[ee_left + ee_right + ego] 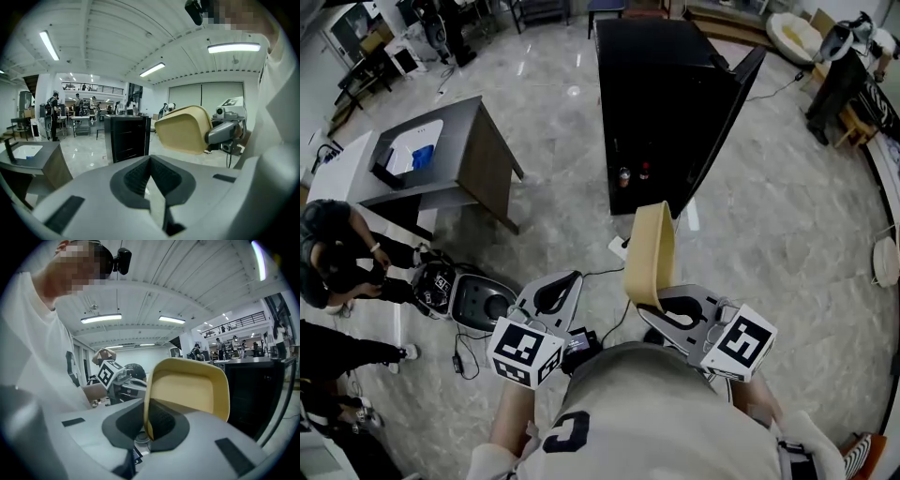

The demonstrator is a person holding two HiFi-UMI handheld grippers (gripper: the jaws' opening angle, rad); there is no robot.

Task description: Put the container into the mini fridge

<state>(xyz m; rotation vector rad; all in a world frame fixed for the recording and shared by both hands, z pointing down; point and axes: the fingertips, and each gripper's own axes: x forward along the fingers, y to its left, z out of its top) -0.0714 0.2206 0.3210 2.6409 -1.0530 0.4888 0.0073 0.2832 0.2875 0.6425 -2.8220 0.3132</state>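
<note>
A tan, shallow container (649, 253) stands on edge in front of me, my right gripper (654, 306) shut on its lower rim. In the right gripper view the container (187, 390) rises out of the right gripper (149, 405), whose pads pinch its left wall. The black mini fridge (661, 94) stands ahead on the floor with its door (729, 117) swung open to the right. My left gripper (569, 281) hovers beside the right one, shut and empty. In the left gripper view the left gripper (150, 160) points toward the fridge (126, 138), with the container (183, 129) to its right.
Two small bottles (633, 173) show at the fridge's lower opening. A grey table (478, 141) stands left of the fridge. A person (337, 253) crouches at the far left next to a round grey device (478, 300). Cables (600, 274) lie on the marble floor near my feet.
</note>
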